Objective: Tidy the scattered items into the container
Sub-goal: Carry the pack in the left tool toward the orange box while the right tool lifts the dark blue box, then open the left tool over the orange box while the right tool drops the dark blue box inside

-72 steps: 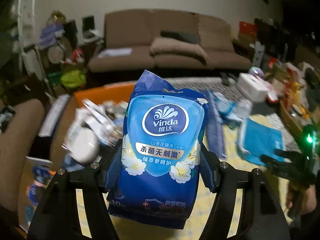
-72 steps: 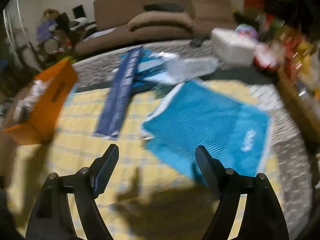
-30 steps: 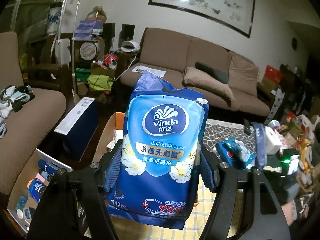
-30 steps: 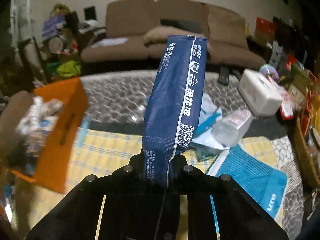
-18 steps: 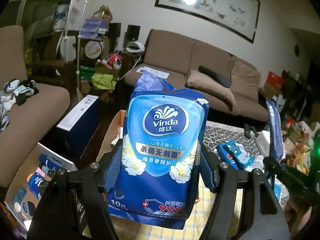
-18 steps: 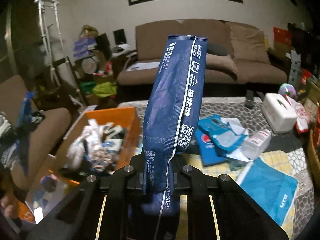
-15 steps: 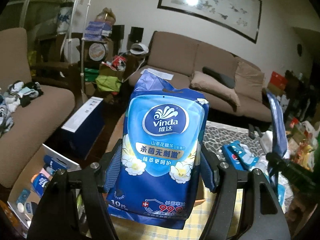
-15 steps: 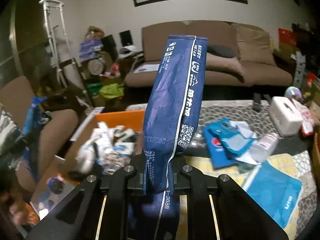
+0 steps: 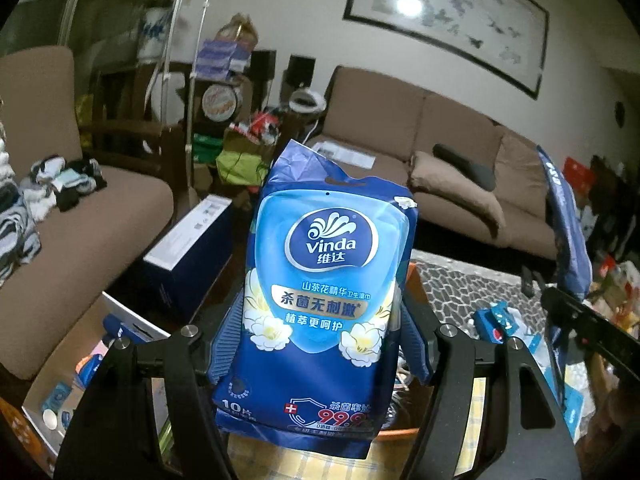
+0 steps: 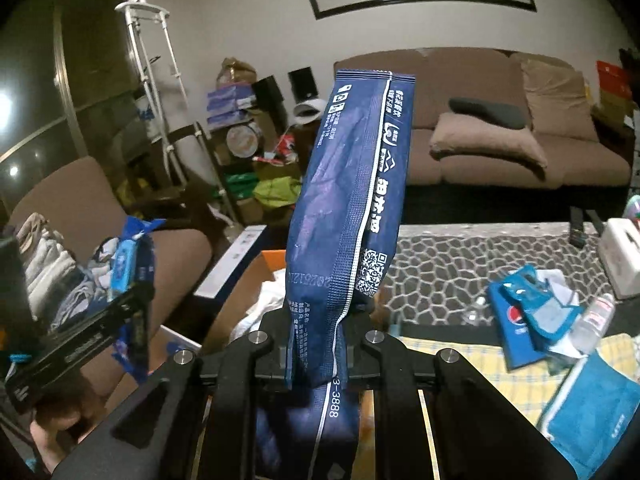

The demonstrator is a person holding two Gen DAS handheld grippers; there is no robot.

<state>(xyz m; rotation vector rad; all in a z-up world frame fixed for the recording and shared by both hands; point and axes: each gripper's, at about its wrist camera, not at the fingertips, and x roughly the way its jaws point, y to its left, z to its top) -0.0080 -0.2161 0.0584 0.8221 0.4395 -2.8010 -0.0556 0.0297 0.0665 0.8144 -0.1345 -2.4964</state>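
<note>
A blue Vinda wet-wipes pack [image 9: 328, 280] stands upright between the pads of my left gripper [image 9: 316, 344], which is shut on its sides. My right gripper [image 10: 320, 344] is shut on the lower end of a long dark blue packet [image 10: 352, 208] that sticks up in front of the camera. Behind that packet lies the orange container [image 10: 272, 264] with white items inside. In the left wrist view only a strip of the container's rim [image 9: 400, 434] shows under the wipes pack. Each view catches the other tool: the right gripper [image 9: 568, 308] at the right edge, the left gripper [image 10: 134, 296] at the left.
On the yellow checked cloth and pebble-pattern table top lie a blue Pepsi bag [image 10: 516, 320], a water bottle [image 10: 592, 324], a blue towel [image 10: 600, 412] and a white tissue box [image 10: 624, 256]. An armchair with clothes [image 9: 60, 216], a dark blue carton [image 9: 188, 256] and an open box [image 9: 80, 360] stand left.
My right gripper has risen and swung left with the dark blue packet, so the orange container now sits behind it. The left gripper has shifted sideways with the wipes pack still held.
</note>
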